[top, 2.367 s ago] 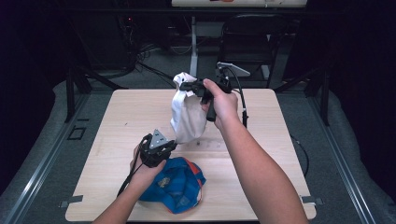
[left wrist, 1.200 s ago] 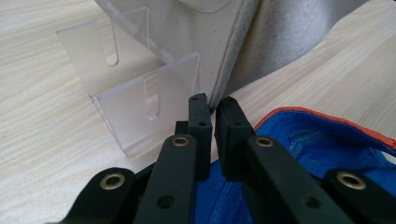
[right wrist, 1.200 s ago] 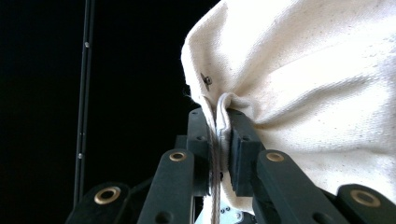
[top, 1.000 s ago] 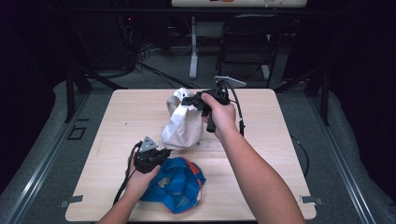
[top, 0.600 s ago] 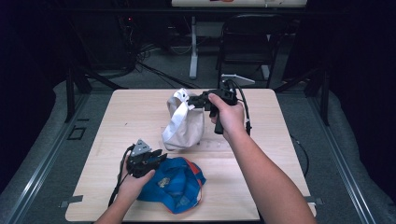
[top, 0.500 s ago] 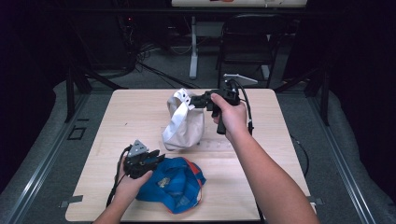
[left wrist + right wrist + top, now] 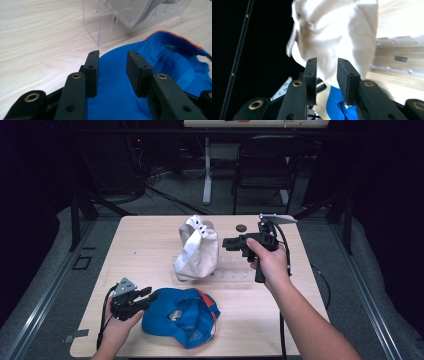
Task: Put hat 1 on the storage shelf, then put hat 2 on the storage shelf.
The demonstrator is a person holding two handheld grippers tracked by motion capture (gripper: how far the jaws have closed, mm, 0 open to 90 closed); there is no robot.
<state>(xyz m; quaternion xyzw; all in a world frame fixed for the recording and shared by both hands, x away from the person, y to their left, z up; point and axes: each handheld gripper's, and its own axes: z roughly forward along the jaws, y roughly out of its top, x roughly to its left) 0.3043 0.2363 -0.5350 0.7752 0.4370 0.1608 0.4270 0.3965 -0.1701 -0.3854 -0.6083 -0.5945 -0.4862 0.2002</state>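
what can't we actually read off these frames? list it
- Clear acrylic stand: top cut off by the frame edge in the left gripper view; nearly invisible against the table in the high view.
- White cap: how it sits on the stand is hidden by its own fabric.
- Blue cap: its front emblem is too small in the high view.
- Small dark disc: too small to identify.
- Table in the right gripper view: blurred.

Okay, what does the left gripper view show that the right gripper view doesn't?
Left gripper view alone: the clear plastic stand on the wooden table, and the left gripper, jaws open, at the edge of the blue cap. Right gripper view alone: the whole crown of the white cap ahead of the right gripper, jaws open and apart from it. Both share the blue cap and the table.
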